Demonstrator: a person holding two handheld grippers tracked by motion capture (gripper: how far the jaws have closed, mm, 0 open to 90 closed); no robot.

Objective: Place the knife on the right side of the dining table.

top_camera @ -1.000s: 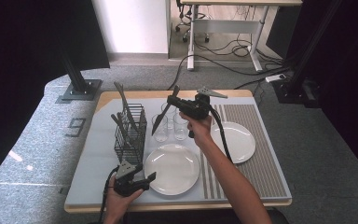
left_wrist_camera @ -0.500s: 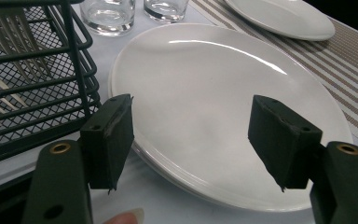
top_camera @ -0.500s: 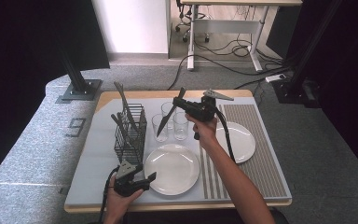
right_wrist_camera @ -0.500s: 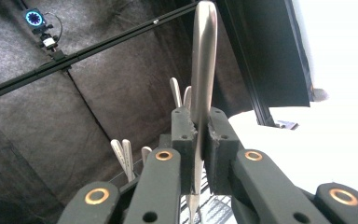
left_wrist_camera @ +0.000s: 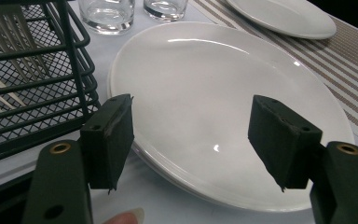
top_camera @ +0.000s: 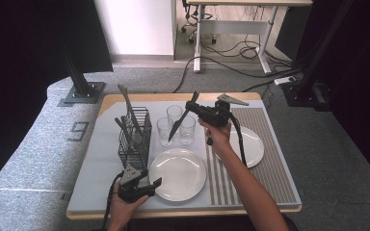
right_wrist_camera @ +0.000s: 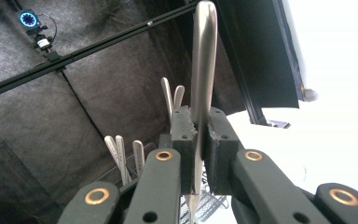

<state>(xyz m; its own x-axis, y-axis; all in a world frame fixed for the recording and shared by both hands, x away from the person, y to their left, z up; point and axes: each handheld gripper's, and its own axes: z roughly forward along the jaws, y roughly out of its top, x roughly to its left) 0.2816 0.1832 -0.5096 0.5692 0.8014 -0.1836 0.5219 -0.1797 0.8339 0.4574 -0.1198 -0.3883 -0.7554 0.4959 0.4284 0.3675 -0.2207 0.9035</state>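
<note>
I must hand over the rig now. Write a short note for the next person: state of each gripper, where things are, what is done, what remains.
Right gripper: shut on a table knife, held in the air above the three glasses, blade pointing down toward the person.
Left gripper: open, holding nothing, at the near-left rim of the near plate.
Cutlery basket: on the left of the board, more cutlery standing in it.
Second plate: on the striped mat, right.
Done: one knife is out of the basket.
Left: probably lay the knife beside a plate, then the other cutlery.
</note>
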